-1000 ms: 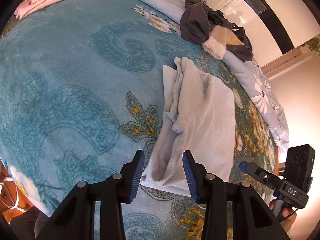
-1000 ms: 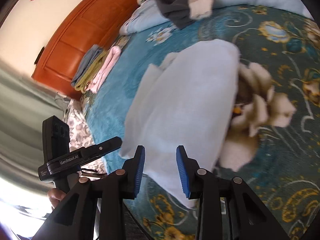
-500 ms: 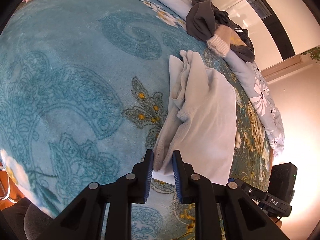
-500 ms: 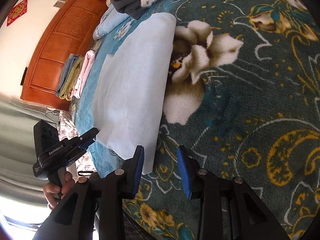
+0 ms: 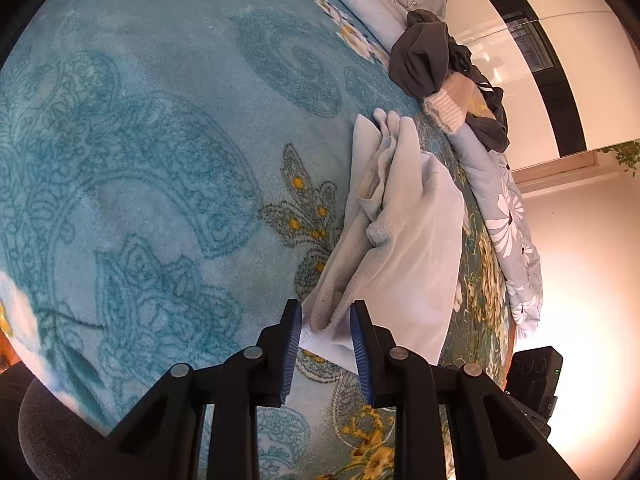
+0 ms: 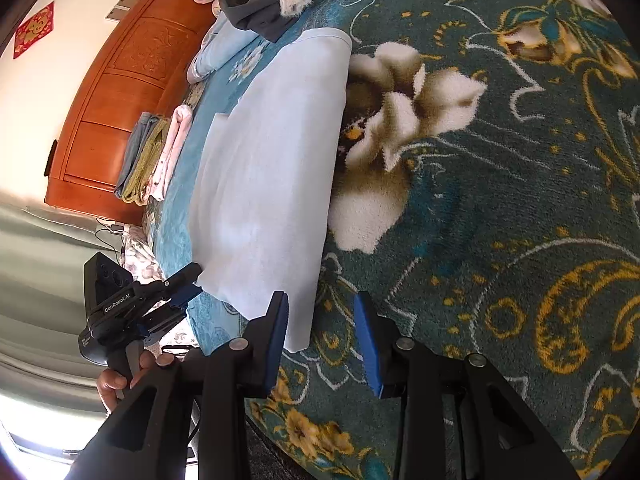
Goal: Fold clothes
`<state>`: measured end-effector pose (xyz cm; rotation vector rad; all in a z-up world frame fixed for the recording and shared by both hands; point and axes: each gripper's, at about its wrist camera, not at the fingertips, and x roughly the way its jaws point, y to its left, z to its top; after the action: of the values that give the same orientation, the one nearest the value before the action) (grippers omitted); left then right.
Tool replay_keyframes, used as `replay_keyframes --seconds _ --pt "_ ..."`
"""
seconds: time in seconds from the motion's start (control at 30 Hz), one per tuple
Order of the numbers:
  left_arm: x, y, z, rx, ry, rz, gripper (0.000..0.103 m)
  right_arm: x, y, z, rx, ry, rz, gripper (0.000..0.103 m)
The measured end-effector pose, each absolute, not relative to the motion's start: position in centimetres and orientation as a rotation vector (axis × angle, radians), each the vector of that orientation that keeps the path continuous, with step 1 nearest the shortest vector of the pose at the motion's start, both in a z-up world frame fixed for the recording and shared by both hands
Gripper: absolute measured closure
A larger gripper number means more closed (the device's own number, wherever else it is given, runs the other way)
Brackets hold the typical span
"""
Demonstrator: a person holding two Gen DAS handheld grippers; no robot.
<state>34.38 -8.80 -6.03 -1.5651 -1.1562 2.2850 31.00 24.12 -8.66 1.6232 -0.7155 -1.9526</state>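
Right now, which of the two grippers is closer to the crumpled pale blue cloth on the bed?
Left. The left gripper straddles the pale blue cloth's bunched near corner, jaws opening. The right gripper stands open beside its other corner.

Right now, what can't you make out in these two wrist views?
- Left gripper jaws are opening with the pale blue garment hem between them; left view doesn't settle pad contact.
- Garment type: bunched folds hide its shape.
- Right gripper: near corner lies by one pad; touch unclear.
- Folded stack by the headboard: too small to count items.
- Dark clothes pile: cut by the top edge in the right view.
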Motion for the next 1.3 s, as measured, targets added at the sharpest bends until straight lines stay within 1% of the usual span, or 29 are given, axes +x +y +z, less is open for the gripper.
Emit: replay_keyframes --seconds 0.07,0.13,0.23,0.37,0.6,0.63,0.67,0.73,0.97,1.13,1.2,1.23,1.27,1.3 --pt "34.5 -8.5 -5.7 -1.543 -1.128 2.299 0.08 31.1 24.2 -8.7 1.627 -0.723 -1.952 0.068" --pt "34.5 -8.2 -5.3 -1.529 -1.088 2.324 0.095 31.1 24.3 -8.8 1.629 -0.726 -1.95 0.068" --pt "34.8 -8.2 -4.9 -1.503 -1.077 2.34 0.098 31.1 24.5 -8.9 1.635 -0.726 -1.948 0.068" --pt "35.2 -8.5 -4.5 -1.515 -1.035 2.366 0.098 31.2 24.3 -8.8 1.633 -0.724 -1.947 0.068" --pt "35.5 -8.1 -6.2 -1.602 -0.992 2.375 0.098 31.4 24.0 -8.8 1.614 -0.733 -1.92 0.068" --pt "35.5 -8.0 -6.3 -1.608 -0.982 2.376 0.098 31.5 23.9 -8.8 1.611 -0.734 -1.913 0.067" --pt "35.5 -8.0 -6.3 -1.611 -0.979 2.375 0.098 31.5 23.8 -8.7 1.608 -0.734 -1.907 0.063" --pt "35.5 -8.0 -6.4 -1.613 -0.979 2.372 0.098 31.6 23.6 -8.8 1.606 -0.73 -1.899 0.062" --pt "35.8 -8.6 -6.1 -1.554 -1.048 2.335 0.097 31.7 22.2 -9.3 1.604 -0.737 -1.873 0.062" --pt "35.9 -9.6 -5.3 -1.487 -1.147 2.304 0.095 31.8 21.5 -9.9 1.589 -0.8 -1.845 0.062" --pt "35.8 -9.9 -5.2 -1.481 -1.165 2.305 0.095 31.8 21.7 -10.1 1.583 -0.845 -1.841 0.064" --pt "35.7 -10.0 -5.1 -1.479 -1.173 2.306 0.094 31.8 21.8 -10.3 1.584 -0.863 -1.843 0.068" --pt "35.7 -10.2 -5.1 -1.477 -1.186 2.3 0.093 31.9 21.9 -10.4 1.585 -0.881 -1.844 0.075" --pt "35.6 -10.3 -5.2 -1.475 -1.2 2.293 0.092 31.9 22.0 -10.5 1.586 -0.899 -1.845 0.079"
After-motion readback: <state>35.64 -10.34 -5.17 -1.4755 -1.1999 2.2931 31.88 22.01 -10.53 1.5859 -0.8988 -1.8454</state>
